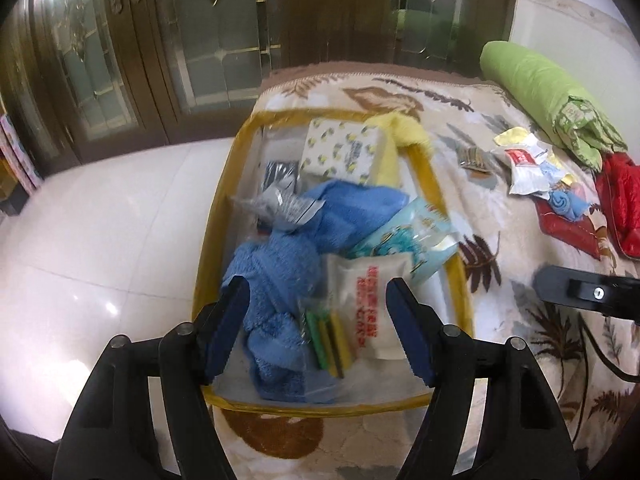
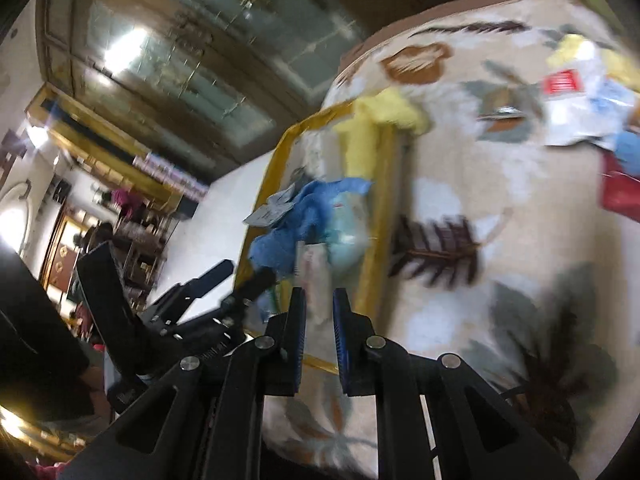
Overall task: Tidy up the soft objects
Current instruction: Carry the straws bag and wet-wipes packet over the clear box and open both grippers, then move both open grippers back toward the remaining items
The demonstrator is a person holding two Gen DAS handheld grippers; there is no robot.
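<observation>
A clear storage bag with yellow trim (image 1: 424, 168) lies open on the leaf-patterned blanket. It holds a blue towel (image 1: 280, 264), a yellow cloth (image 1: 394, 140), a lemon-print tissue pack (image 1: 344, 148), a white packet with red print (image 1: 368, 304), a teal pouch (image 1: 412, 236) and a pack of sponges (image 1: 328, 336). My left gripper (image 1: 318, 312) is open and empty just above the bag's near end. My right gripper (image 2: 319, 312) is nearly shut with a narrow gap and holds nothing, near the bag's corner (image 2: 372, 248). The left gripper also shows in the right wrist view (image 2: 240, 280).
A green pillow (image 1: 548, 92) lies at the blanket's far right. Loose packets (image 1: 528, 168), a small blue cloth (image 1: 568, 204) and red fabric (image 1: 616, 200) lie beside it. The white tiled floor (image 1: 100, 240) and wooden glass doors (image 1: 160, 52) are to the left.
</observation>
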